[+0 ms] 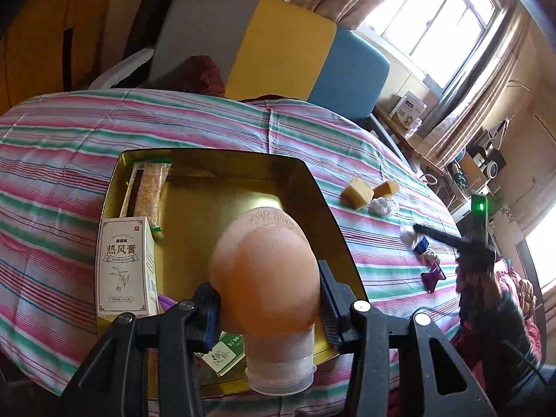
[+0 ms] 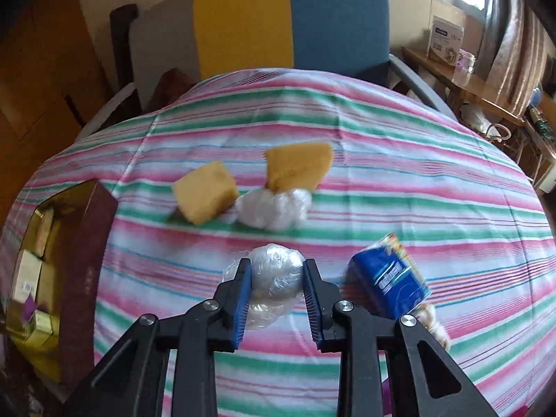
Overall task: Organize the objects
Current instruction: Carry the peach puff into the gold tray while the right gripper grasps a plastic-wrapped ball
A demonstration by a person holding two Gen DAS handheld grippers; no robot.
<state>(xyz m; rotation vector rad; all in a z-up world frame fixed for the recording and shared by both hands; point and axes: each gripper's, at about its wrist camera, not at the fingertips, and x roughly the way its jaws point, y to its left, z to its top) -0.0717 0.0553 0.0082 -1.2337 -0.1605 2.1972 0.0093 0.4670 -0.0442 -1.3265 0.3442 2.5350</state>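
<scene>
My left gripper is shut on a peach-coloured squeeze bottle, cap toward the camera, held over the open gold tin. Inside the tin lie a white carton, a long snack packet and a green-and-white carton. My right gripper is shut on a ball wrapped in clear plastic on the striped cloth. A blue packet lies just right of it. From the left wrist view the right gripper shows far right, near a purple wrapper.
Two yellow sponges and a crumpled white plastic wad sit beyond the right gripper. The tin's dark red outer wall stands at the left. A grey, yellow and blue chair backs the round table.
</scene>
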